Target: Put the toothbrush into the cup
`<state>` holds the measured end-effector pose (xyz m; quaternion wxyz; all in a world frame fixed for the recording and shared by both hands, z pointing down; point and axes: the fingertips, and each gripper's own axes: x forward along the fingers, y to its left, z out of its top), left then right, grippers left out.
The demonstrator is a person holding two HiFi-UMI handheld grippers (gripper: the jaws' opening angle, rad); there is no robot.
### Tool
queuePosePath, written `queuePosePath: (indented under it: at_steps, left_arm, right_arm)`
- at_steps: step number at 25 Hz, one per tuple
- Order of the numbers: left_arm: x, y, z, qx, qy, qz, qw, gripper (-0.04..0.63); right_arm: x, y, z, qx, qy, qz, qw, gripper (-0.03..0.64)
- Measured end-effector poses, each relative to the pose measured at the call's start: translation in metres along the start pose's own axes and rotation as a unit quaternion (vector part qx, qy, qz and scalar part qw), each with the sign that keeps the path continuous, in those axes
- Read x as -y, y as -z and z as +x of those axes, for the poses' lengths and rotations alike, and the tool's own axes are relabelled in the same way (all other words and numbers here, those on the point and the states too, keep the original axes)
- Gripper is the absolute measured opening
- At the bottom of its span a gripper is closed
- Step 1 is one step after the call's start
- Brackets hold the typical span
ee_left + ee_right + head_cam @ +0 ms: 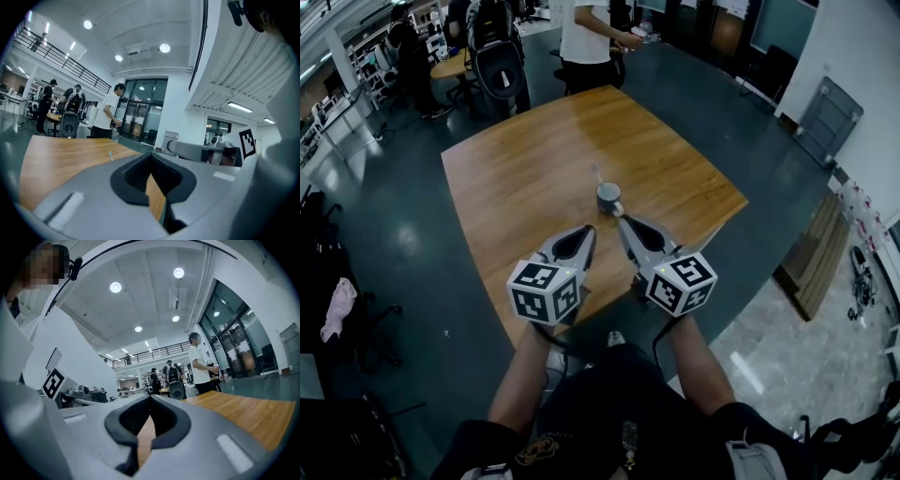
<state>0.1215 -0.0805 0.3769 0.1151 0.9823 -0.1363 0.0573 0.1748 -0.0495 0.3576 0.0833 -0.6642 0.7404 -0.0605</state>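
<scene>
Head view: round dark cup upright on glossy wood-grain table, thin pale toothbrush seemingly standing inside | Left gripper view: matte grey left gripper, tips pressed together, empty | Right gripper view: right gripper likewise, gripping nothing

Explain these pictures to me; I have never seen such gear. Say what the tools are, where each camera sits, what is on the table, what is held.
No robot here: a person holds a two-jaw tool in each hand, the left gripper and the right gripper; the marker cubes are part of them. The head view comes from a camera on the person's head, looking down; the other two from a camera on each gripper, looking along its jaws. On the wooden table stands a cup with a thin toothbrush poking out. Both grippers have jaws together and hold nothing.
</scene>
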Motion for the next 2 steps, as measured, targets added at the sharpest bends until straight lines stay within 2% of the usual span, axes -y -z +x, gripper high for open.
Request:
queuePosePath:
  at_steps: [2]
  left_arm:
    - [0.0017, -0.0007, 0.0019, 0.0, 0.001, 0.0, 1.0, 0.008]
  right_arm:
    - [0.0015, -0.0012, -0.0003, 0.001, -0.001, 0.001, 1.0, 0.002]
